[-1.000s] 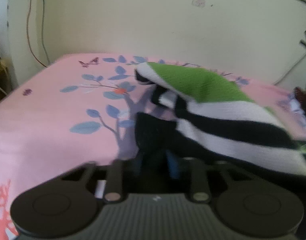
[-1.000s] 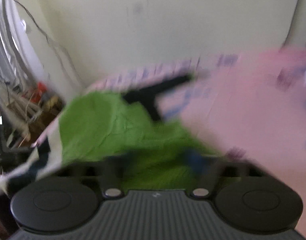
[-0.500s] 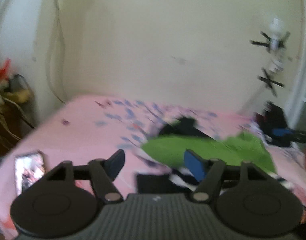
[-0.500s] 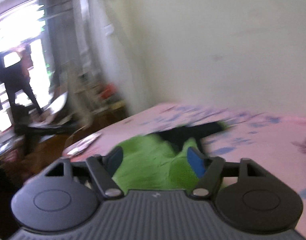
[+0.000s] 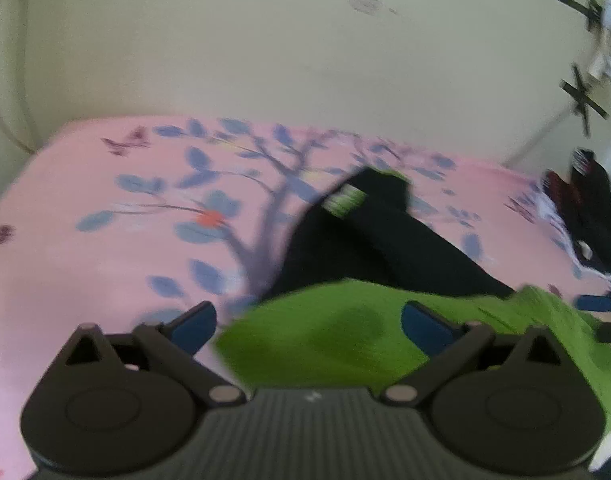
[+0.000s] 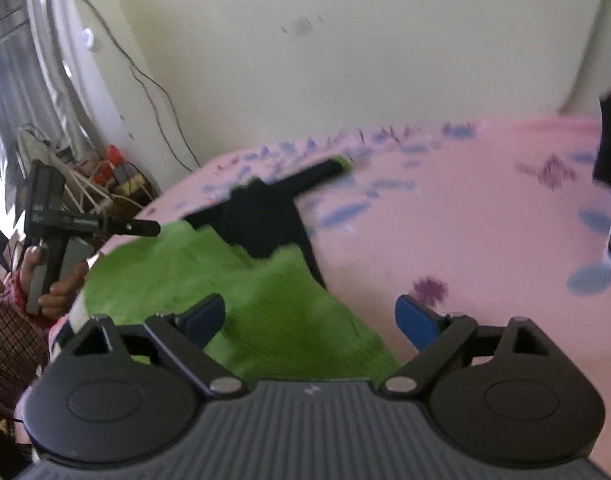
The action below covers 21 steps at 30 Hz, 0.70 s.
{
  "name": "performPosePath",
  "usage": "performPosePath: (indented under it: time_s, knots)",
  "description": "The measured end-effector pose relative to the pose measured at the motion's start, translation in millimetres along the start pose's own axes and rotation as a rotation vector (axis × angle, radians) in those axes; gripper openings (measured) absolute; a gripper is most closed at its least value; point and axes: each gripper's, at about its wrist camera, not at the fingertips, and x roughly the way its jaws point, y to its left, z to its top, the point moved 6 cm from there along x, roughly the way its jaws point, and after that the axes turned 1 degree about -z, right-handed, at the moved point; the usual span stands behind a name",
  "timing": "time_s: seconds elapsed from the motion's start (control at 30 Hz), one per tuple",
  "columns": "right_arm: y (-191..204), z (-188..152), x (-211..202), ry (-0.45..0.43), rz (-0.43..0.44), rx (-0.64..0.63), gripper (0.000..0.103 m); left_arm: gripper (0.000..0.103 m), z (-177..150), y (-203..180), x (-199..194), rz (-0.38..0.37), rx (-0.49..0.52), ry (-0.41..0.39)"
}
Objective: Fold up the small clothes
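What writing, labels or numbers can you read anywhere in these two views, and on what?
None can be read.
Small pale mark on the left gripper body: too small to read.
Same mark on the right gripper body: too small to read.
Green-and-white tag on the black part of the garment: blurred, no letters legible.
Bedsheet: only a tree, leaves and butterflies, no words.

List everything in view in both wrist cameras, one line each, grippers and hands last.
garment: one, green with black sleeves, lying on the bed.
bedsheet: one, pink with blue leaf print, under the garment.
dark clothes: one pile, black, at the bed's far right edge.
wall: cream, behind the bed.
cables: dark, hanging down the wall at left.
left gripper: black, blue pads, open, jaws just opened, above the garment.
right gripper: same, open, jaws just opened.
hand: one, holding the left gripper's handle.
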Motion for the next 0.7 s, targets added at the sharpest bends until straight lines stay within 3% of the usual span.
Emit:
performPosePath:
  time_s: [0.03, 0.07, 0.1, 0.17, 0.2, 0.3, 0.47, 0.57, 0.7]
  knots:
    - [-1, -4, 4, 0.019, 0.013, 0.016, 0.082, 0.07, -3, -8, 2, 0.001, 0.029, 0.018]
    - [1, -7, 7, 0.029, 0.028, 0.014, 0.074, 0.045, -9, -16, 0, 0.018, 0.055, 0.029]
    - [7, -8, 6, 0.021, 0.019, -0.026, 0.066, 0.036, -13, -23, -3, 0.046, 0.083, 0.025]
    - [23, -8, 3, 0.023, 0.038, -0.096, 0.023, 0.02, -21, -34, -18, 0.082, 0.138, -0.011]
    - [30, -6, -2, 0.001, 0.04, -0.125, 0.015, 0.017, -23, -38, -28, 0.095, 0.155, -0.03]
    - [48, 8, -27, -0.108, 0.026, -0.195, 0.012, 0.016, -31, -39, -58, 0.11, 0.159, -0.089]
    - [59, 27, -77, -0.297, 0.096, -0.182, 0.011, 0.016, -46, -30, -102, 0.112, 0.088, -0.187]
    - [60, 13, -73, -0.246, 0.088, -0.218, 0.011, 0.014, -67, -21, -111, 0.121, 0.046, -0.188]
    - [54, -13, -48, -0.125, 0.031, -0.241, 0.012, 0.011, -97, -13, -98, 0.127, 0.025, -0.102]
